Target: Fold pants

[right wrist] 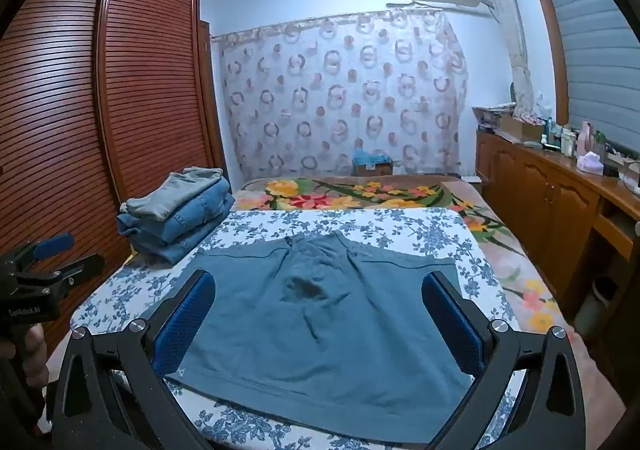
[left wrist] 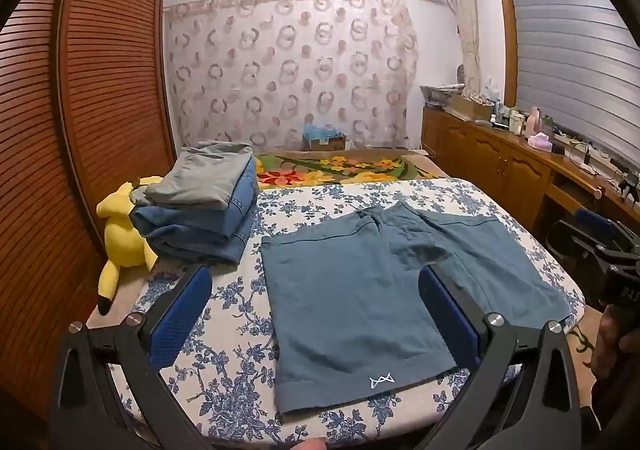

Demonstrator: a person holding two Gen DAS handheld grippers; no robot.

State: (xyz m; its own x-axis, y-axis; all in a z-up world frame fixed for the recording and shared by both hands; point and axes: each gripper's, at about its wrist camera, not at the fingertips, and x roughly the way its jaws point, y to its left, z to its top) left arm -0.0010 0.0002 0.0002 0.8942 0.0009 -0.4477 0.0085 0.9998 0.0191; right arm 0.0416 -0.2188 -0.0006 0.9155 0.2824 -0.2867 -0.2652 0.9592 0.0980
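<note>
A pair of teal shorts (left wrist: 360,290) lies spread flat on the blue-and-white floral surface (left wrist: 224,330), waist at the far side and leg hems toward me. One hem carries a small white logo (left wrist: 382,380). In the right wrist view the shorts (right wrist: 320,354) show a dark spot (right wrist: 304,286) near the crotch. My left gripper (left wrist: 315,278) hovers open over the near left leg. My right gripper (right wrist: 319,280) hovers open over the middle of the shorts, and it also shows at the right edge of the left wrist view (left wrist: 592,246). Neither gripper touches the fabric.
A stack of folded jeans (left wrist: 200,209) with a grey garment on top sits at the far left, beside a yellow plush toy (left wrist: 124,238). A louvred wooden wardrobe (right wrist: 100,109) stands on the left. A wooden cabinet (right wrist: 552,201) with clutter lines the right wall. A flowered blanket (right wrist: 340,193) lies beyond.
</note>
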